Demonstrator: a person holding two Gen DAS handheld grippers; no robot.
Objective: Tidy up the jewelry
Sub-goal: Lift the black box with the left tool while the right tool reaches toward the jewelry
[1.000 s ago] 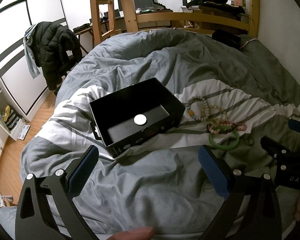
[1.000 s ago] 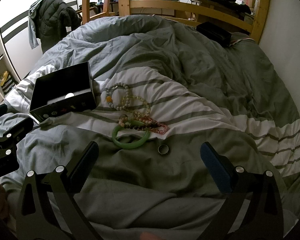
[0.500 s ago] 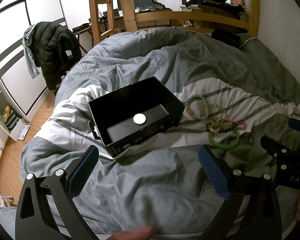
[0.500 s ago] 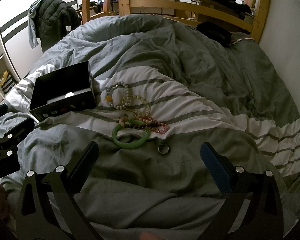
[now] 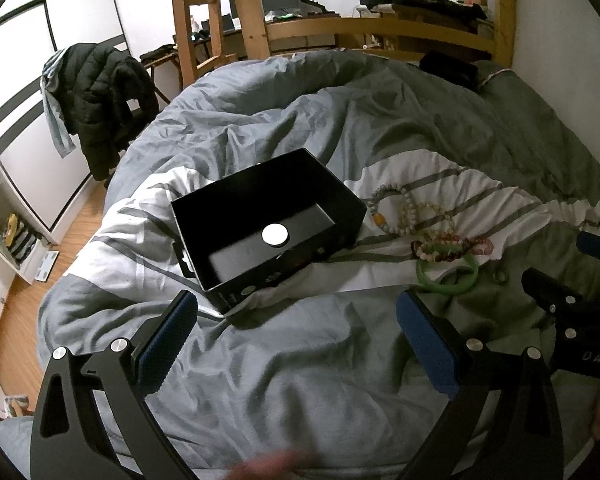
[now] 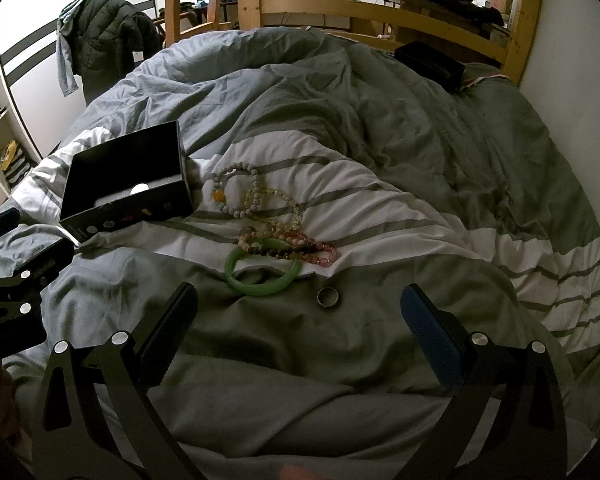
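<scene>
Only readable writing is "DAS" on the right gripper [image 5: 572, 280] body; the stickers on the black box [image 5: 268, 224] are too small to read. Both the left gripper [image 5: 296, 336] and right one hover low over the duvet [image 6: 420, 152], jaws spread wide, holding nothing. The green bangle [image 6: 263, 276], bead bracelets [image 6: 260, 208] and 1 ring [image 6: 329, 298] lie just right of the box.

L tongs [image 5: 296, 344] & R tongs [image 6: 298, 330] agape, empty
</scene>
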